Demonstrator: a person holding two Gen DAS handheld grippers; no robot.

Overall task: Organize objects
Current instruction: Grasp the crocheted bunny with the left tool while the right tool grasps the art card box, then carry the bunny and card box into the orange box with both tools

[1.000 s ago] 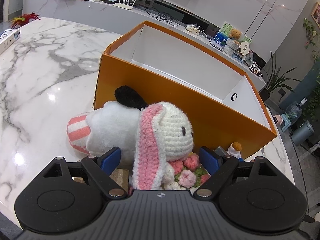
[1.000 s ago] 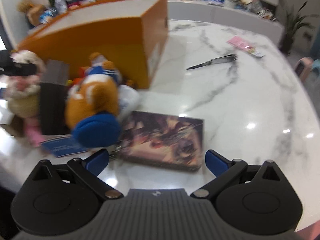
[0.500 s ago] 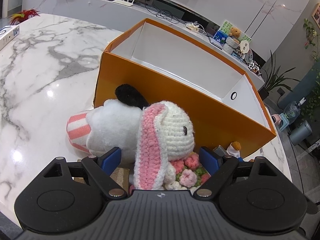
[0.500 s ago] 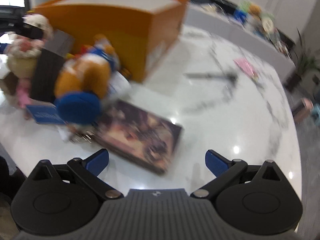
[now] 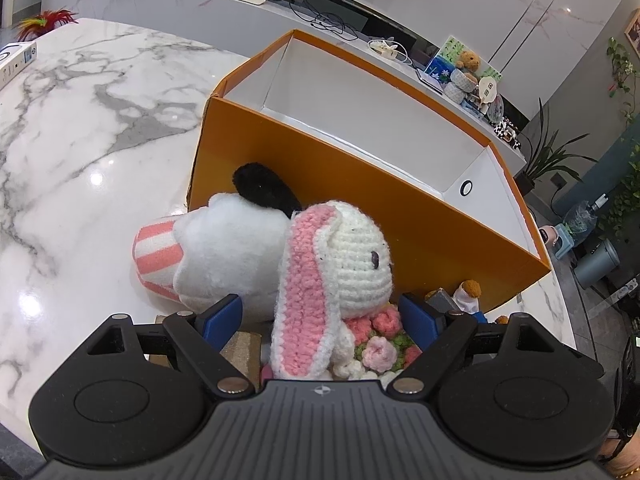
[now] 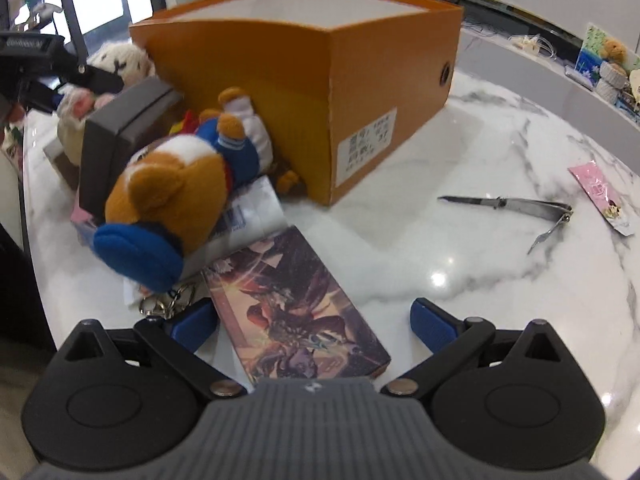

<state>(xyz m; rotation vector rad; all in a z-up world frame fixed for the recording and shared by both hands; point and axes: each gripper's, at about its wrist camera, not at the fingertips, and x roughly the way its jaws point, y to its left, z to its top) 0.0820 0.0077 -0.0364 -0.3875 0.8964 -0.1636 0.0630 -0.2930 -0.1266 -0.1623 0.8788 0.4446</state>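
An open orange box [image 5: 360,208] with a white inside stands on the marble table; it also shows in the right wrist view [image 6: 320,80]. My left gripper [image 5: 320,316] is open, its jaws on either side of a crocheted white and pink bunny [image 5: 340,268] with a flower bunch [image 5: 380,340]. A white plush with a striped pink end [image 5: 216,248] lies beside it. My right gripper [image 6: 312,320] is open over an illustrated flat box [image 6: 296,308]. A brown bear plush in blue [image 6: 176,192] leans on the orange box.
A dark grey box [image 6: 124,136] stands left of the bear. Metal tongs [image 6: 516,208] and a pink packet [image 6: 600,196] lie on the marble at right. A keyring [image 6: 164,304] lies by my right gripper's left finger. A white carton [image 5: 16,60] sits at the far left.
My right gripper has swung round and come closer, so the illustrated box now lies lengthwise between its jaws. My left gripper has barely moved.
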